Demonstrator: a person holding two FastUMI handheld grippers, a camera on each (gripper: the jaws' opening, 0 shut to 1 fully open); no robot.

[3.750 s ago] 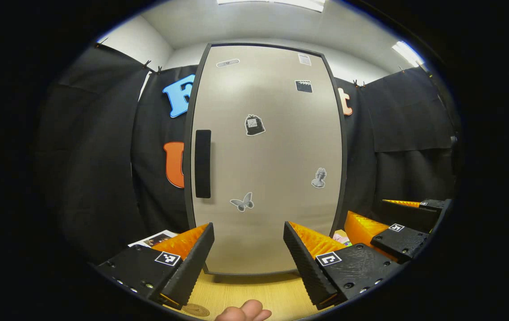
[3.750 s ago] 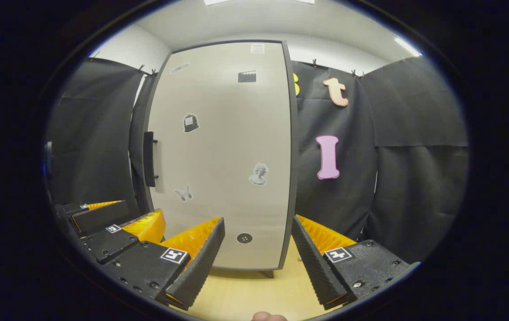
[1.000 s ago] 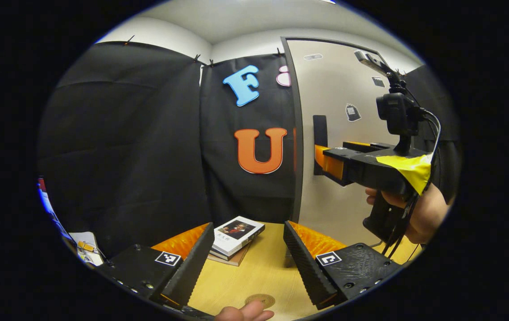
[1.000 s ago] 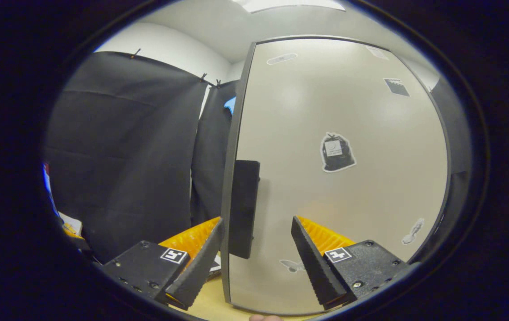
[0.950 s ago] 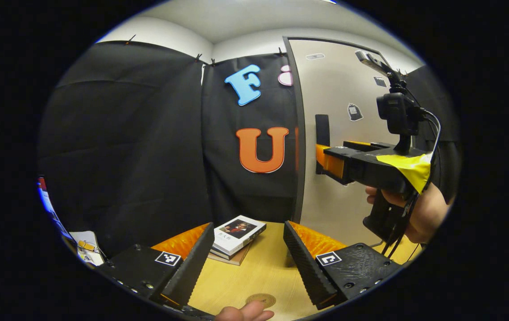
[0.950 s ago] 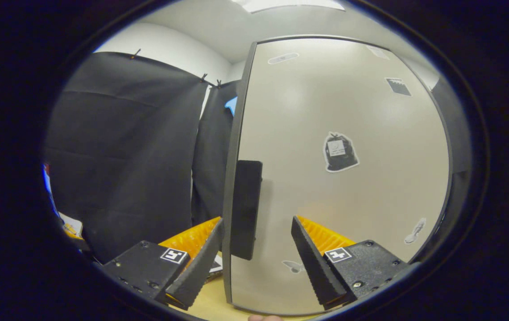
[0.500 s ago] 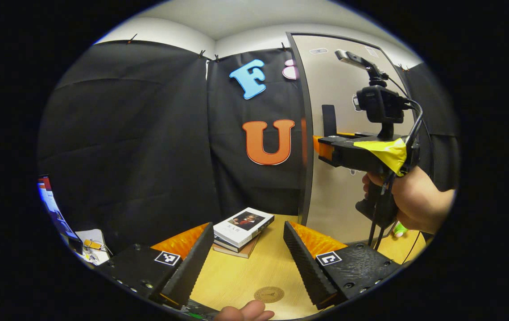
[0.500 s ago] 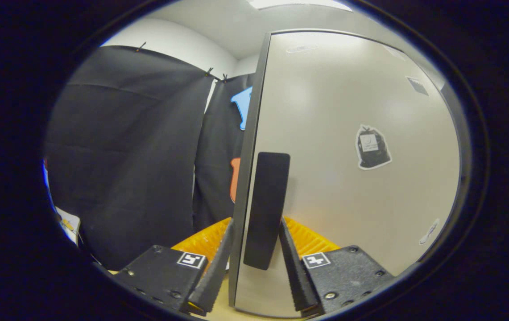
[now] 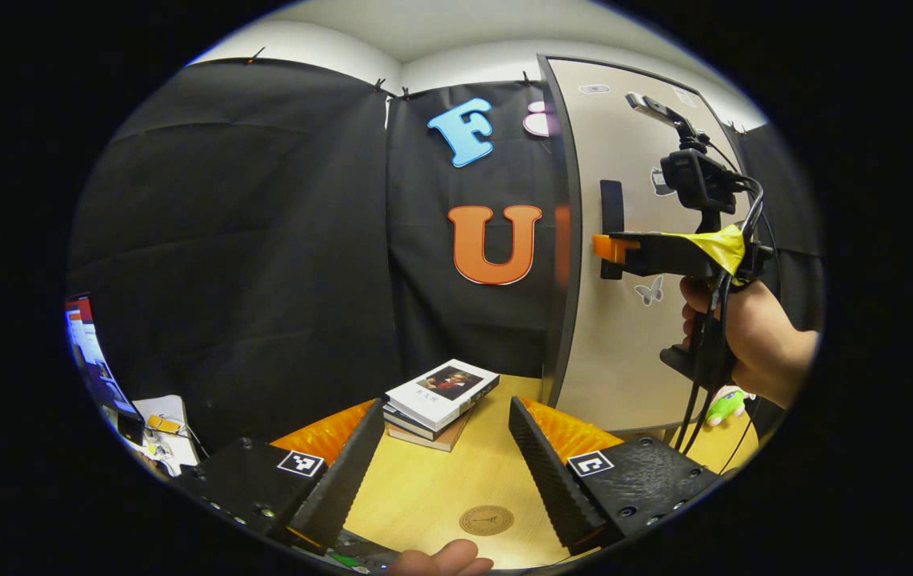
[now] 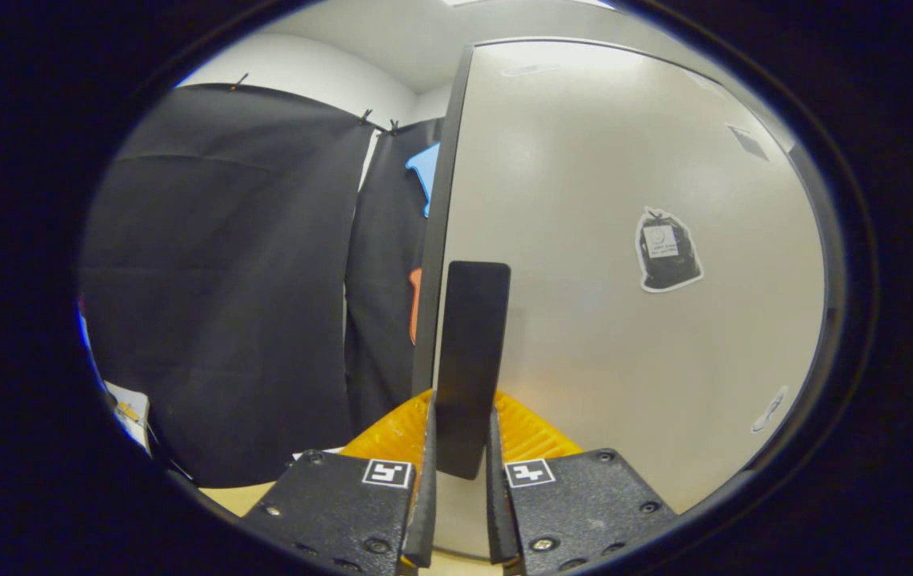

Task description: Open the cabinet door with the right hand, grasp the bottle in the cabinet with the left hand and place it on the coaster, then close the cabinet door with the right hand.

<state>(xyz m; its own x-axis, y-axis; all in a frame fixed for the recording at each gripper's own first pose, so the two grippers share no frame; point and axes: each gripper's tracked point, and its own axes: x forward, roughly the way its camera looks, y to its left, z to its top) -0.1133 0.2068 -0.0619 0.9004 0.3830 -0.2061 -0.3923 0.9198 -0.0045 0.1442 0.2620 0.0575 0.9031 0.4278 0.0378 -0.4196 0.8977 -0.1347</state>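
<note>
The pale cabinet door (image 10: 624, 336) carries a black vertical handle (image 10: 468, 360) near its left edge. My right gripper (image 10: 460, 480) is shut on the lower part of that handle, one finger on each side. In the left gripper view the same right gripper (image 9: 610, 248) sits at the handle (image 9: 611, 210), held level by a hand (image 9: 748, 340). No gap shows along the door's edge, and the door (image 9: 624, 352) hides the cabinet's inside. My left gripper (image 9: 444, 472) stands open over the wooden table (image 9: 424, 488), just behind the round brown coaster (image 9: 486, 520).
A small stack of books (image 9: 440, 394) lies on the table left of the cabinet's foot. A green toy (image 9: 724, 406) sits low at the right. A screen (image 9: 88, 352) and some clutter (image 9: 156, 422) are at the far left. Black cloth walls enclose the booth.
My right gripper has closed from open beside the handle to shut on it. My left gripper has drawn back slightly, bringing more of the table and the coaster into its view.
</note>
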